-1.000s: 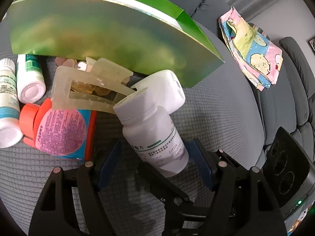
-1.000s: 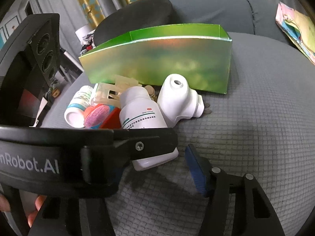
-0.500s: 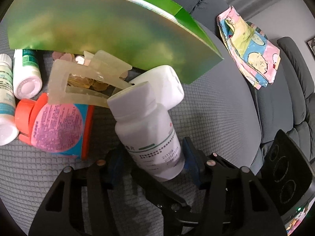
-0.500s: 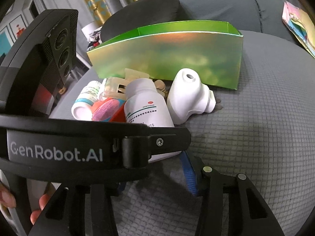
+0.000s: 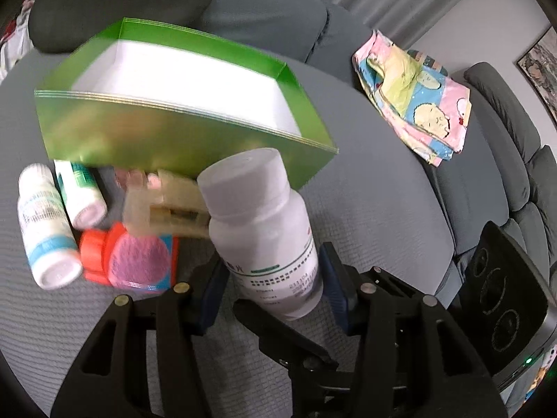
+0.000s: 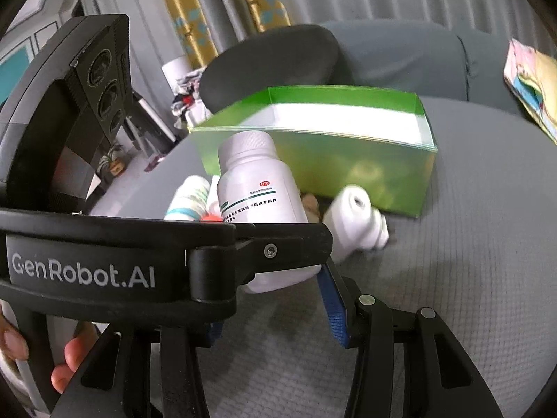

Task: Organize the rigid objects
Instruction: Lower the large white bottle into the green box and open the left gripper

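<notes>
Above the grey cushion (image 5: 383, 209), left tongs (image 5: 269, 289) clamp the white pill bottle (image 5: 261, 230), lifted near the empty green box (image 5: 181, 139). Right tongs (image 6: 278, 308) stand narrow, seemingly holding nothing. Small bottles (image 5: 45, 223), orange-capped jar (image 5: 135, 261), clip (image 5: 167, 205) and white nozzle piece (image 6: 355, 223) remain unsorted along the box front.

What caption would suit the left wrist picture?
Left gripper shut on a white plastic pill bottle, lifted before an open green cardboard box on grey cushion.

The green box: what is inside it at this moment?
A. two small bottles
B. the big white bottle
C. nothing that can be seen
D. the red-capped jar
C: the green box shows only its bare white floor, while the big white bottle sits in the left gripper.
</notes>
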`<state>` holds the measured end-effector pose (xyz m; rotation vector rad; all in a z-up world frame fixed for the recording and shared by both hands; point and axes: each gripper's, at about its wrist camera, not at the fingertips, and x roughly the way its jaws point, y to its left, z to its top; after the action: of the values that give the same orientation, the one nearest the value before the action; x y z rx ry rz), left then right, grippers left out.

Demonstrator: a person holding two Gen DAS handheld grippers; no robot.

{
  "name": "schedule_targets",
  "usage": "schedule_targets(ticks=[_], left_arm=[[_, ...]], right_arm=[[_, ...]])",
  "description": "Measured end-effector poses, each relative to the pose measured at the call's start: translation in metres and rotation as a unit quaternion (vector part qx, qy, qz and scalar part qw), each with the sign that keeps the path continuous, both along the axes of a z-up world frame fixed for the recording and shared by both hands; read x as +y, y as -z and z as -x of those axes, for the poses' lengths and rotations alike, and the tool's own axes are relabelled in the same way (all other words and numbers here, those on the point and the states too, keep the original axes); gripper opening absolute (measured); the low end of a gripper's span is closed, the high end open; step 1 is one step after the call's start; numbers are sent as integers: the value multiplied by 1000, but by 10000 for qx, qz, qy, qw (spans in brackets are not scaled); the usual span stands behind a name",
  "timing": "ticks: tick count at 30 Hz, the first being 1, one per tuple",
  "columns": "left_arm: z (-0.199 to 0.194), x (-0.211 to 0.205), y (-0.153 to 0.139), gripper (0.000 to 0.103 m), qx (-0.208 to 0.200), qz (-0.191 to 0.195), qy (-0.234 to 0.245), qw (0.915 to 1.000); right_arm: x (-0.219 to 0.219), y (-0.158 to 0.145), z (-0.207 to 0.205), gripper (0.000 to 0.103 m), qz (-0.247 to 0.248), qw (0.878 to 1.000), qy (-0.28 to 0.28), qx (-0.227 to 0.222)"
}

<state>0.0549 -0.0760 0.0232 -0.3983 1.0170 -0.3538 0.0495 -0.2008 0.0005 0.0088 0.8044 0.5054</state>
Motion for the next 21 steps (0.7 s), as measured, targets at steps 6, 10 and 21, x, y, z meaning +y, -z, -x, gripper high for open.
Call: schedule_targets(ticks=[6, 10, 21], left_arm=[[-22, 8, -22, 49, -279, -41, -49, 9996], [-44, 13, -33, 49, -374, -54, -102, 9992], [-103, 33, -37, 52, -271, 83, -363, 9989]], right_arm=[[8, -24, -24, 50, -71, 9995, -60, -292], [15, -37, -48, 50, -100, 9990, -78, -430], [25, -42, -113, 50, -288, 9987, -43, -411]])
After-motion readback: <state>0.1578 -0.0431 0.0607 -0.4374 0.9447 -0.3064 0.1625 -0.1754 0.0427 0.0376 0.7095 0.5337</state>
